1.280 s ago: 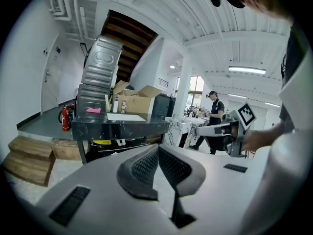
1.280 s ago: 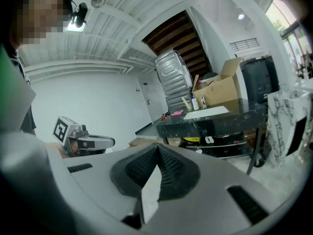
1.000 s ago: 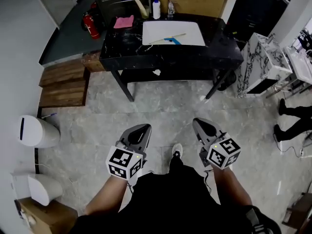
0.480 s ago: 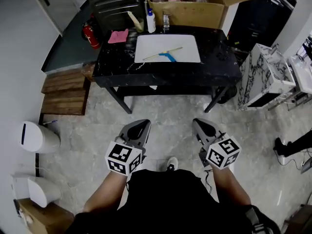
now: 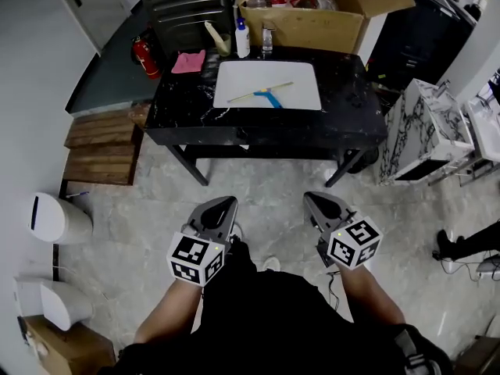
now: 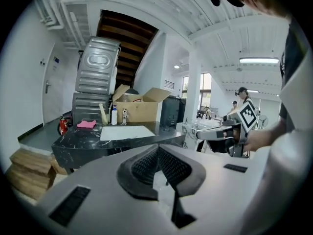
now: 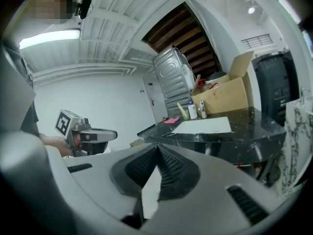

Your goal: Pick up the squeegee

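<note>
Head view: the blue-handled squeegee (image 5: 268, 94) with its long pale blade lies flat on a white rectangular board (image 5: 234, 76) atop the black marble counter (image 5: 187, 119). It is well apart from the left claw (image 5: 223, 206) and the right claw (image 5: 316, 201).

Left gripper view: jaws together with nothing between them, the counter ahead.

Right gripper view: jaws likewise together and empty.

Likely risk: a claw arriving unopened would shove the squeegee across the smooth board, and a shallow pinch could let its thin handle slip
</note>
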Demonstrator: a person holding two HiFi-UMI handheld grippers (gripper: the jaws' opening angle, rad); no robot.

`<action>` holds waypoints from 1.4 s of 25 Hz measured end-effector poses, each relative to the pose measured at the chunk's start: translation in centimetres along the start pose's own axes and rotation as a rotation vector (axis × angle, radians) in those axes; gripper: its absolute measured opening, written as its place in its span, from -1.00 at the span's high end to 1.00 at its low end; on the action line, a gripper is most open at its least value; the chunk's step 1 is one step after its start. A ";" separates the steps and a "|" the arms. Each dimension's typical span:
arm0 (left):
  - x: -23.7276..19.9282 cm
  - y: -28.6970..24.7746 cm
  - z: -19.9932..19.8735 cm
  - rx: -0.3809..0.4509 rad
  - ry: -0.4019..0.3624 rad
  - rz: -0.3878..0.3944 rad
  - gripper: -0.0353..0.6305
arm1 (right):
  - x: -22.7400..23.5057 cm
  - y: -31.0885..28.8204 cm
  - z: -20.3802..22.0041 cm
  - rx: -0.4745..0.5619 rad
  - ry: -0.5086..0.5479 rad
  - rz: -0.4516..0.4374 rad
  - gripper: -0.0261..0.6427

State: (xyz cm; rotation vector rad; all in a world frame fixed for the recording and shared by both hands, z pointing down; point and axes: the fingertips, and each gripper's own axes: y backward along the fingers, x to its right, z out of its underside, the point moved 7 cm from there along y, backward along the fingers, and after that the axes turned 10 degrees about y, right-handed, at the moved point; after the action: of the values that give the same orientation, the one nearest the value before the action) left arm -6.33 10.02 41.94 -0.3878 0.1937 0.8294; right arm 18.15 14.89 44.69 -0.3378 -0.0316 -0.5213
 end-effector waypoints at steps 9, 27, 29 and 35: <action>-4.6 -5.2 -2.5 0.021 0.019 0.049 0.84 | 3.0 -5.2 -1.7 0.018 -0.015 0.038 0.89; -16.0 -17.6 -10.6 -0.025 0.001 0.133 0.84 | 11.5 -18.4 -8.2 -0.053 -0.045 0.121 0.89; -17.5 -18.8 -11.3 -0.034 -0.006 0.139 0.84 | 12.4 -19.9 -8.7 -0.055 -0.056 0.137 0.89; -20.9 -21.5 -12.8 -0.057 0.003 0.173 0.84 | 13.7 -23.6 -9.6 -0.079 -0.077 0.171 0.89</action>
State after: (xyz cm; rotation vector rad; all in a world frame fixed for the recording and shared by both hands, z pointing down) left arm -4.29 -22.54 42.45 -0.4297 0.2084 1.0060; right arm 17.83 -14.00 44.42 -0.4340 -0.0564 -0.3404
